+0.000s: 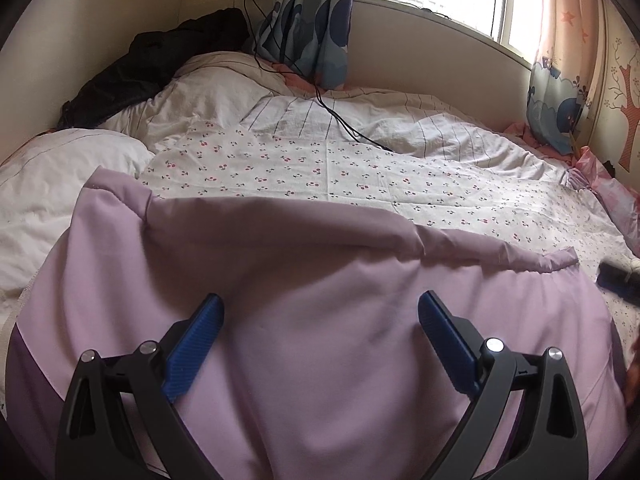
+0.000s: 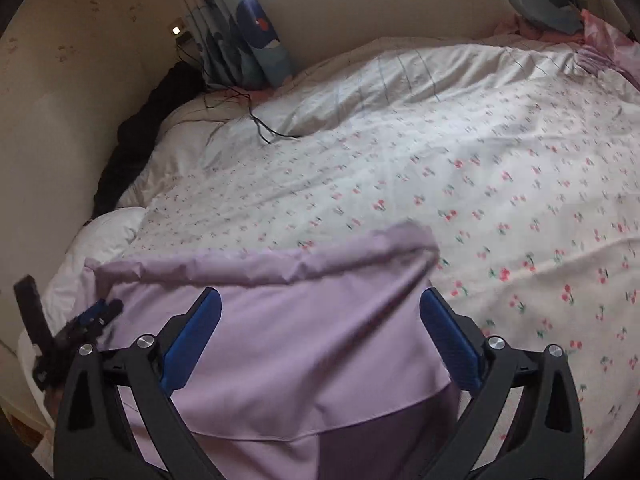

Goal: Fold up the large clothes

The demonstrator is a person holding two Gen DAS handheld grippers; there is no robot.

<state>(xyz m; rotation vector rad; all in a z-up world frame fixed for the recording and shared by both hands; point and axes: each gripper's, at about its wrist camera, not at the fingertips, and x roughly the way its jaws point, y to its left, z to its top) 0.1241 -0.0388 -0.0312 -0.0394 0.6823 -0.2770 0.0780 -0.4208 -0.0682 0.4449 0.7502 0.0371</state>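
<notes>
A large lilac garment (image 1: 312, 300) lies spread on the bed, its far edge rolled into a ridge. My left gripper (image 1: 320, 312) hovers over its middle, open, with nothing between the blue fingers (image 1: 200, 340). In the right wrist view the same garment (image 2: 288, 332) fills the lower left, with a darker purple panel nearest me. My right gripper (image 2: 320, 308) is open above the garment's right part, its right finger (image 2: 448, 340) at the cloth's right edge. The left gripper (image 2: 86, 320) shows at the left, over the garment's far left side.
The bed carries a white cherry-print sheet (image 1: 360, 172) and a crumpled striped duvet (image 1: 420, 128). A white pillow (image 1: 52, 168) lies left, a black garment (image 1: 140, 64) in the far corner. A black cable (image 1: 340, 120) trails over the duvet. Curtains (image 1: 308, 20) hang by the window.
</notes>
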